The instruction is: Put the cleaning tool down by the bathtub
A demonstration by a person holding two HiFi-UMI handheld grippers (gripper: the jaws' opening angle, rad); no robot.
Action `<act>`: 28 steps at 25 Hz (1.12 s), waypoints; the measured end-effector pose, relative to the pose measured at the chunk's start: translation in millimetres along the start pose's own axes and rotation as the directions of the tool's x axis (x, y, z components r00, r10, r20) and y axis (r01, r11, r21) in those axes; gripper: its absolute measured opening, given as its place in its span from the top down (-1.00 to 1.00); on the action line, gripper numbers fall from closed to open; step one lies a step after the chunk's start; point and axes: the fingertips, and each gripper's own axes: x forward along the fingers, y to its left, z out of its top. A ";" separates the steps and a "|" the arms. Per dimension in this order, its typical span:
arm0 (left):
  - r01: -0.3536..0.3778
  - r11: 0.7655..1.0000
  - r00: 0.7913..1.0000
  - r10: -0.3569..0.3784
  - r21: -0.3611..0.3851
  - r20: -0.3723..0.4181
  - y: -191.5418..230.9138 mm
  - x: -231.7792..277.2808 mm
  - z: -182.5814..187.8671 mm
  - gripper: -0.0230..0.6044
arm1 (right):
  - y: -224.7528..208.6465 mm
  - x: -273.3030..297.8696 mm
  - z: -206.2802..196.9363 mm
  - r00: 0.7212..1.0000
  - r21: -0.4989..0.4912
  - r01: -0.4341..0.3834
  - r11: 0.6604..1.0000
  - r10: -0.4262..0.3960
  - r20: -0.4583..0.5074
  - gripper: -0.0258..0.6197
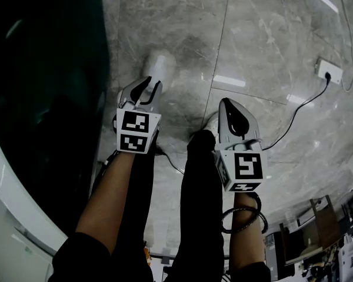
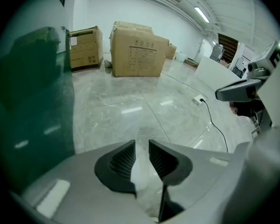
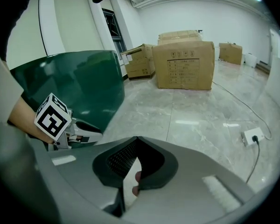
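While my left gripper [image 1: 153,87] gapes slightly, empty, and my right gripper [image 1: 229,106] is pressed together, bathtub [image 1: 41,98] crowds left, cable [image 1: 309,101] right.

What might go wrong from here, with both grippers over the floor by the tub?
A black cable runs from the floor socket towards the person's legs; a step could snag it. The left gripper hangs close to the green bathtub; a swing might knock its side.
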 end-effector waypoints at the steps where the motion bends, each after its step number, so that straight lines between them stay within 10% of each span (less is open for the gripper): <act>1: -0.001 1.000 1.000 0.001 0.005 0.005 -0.4 -5.1 4.6 0.66 | 1.2 -4.0 5.0 1.000 -0.003 0.001 1.000 -0.001 0.004 0.84; 28: -0.028 0.998 0.983 0.016 0.062 0.184 -18.7 -162.0 132.8 0.92 | 50.4 -116.0 142.5 0.985 -0.011 0.036 0.999 -0.034 0.169 0.84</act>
